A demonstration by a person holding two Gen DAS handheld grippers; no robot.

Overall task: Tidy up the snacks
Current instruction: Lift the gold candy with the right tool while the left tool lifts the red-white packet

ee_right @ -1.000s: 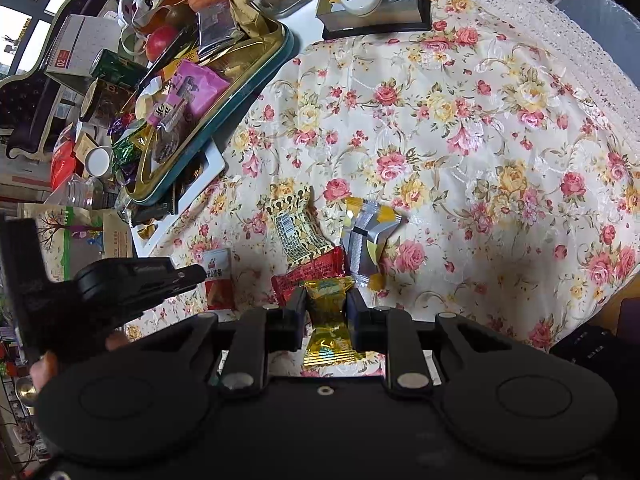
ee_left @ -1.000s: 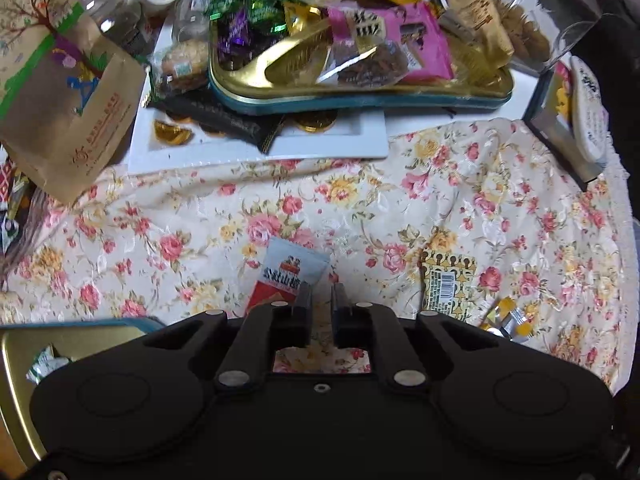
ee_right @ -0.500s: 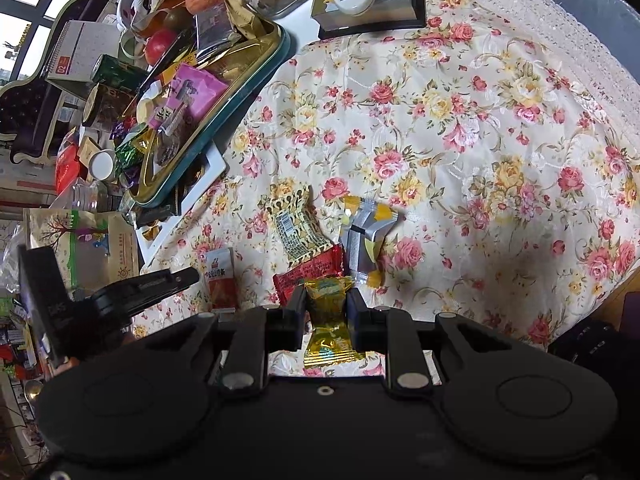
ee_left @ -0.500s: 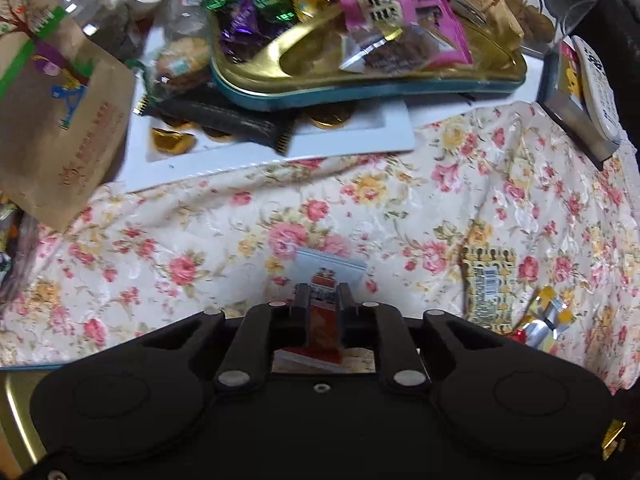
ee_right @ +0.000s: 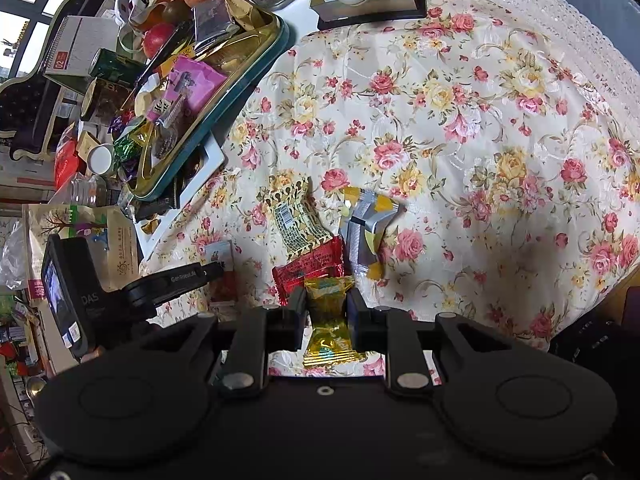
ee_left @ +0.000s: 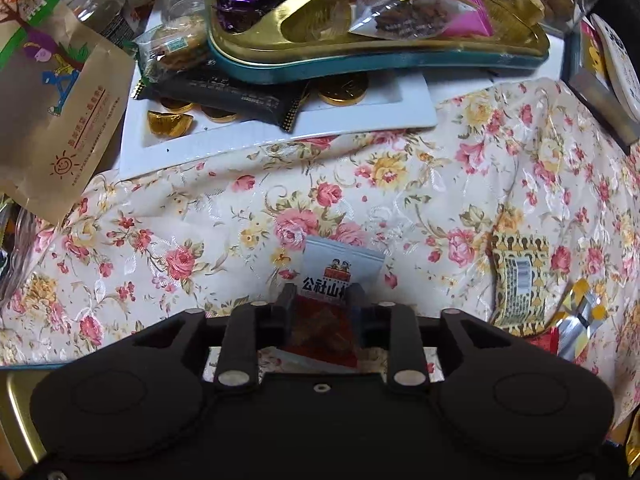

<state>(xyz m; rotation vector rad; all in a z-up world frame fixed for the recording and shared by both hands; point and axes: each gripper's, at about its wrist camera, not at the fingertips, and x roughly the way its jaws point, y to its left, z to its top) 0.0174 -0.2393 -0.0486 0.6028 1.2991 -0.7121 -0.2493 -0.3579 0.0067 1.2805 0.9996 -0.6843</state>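
My left gripper has just been spreading its jaws and now straddles the red-and-white snack sachet lying flat on the floral cloth, pads not yet pressing. It looks light, thin and crinkly, so I'd pinch across its narrow width near the middle. My right gripper is clamped on a soft gold-wrapped candy.

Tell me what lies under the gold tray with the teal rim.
Under the gold tray with the teal rim lie a black snack packet and gold foil coins on a white tray; anything further underneath is covered.
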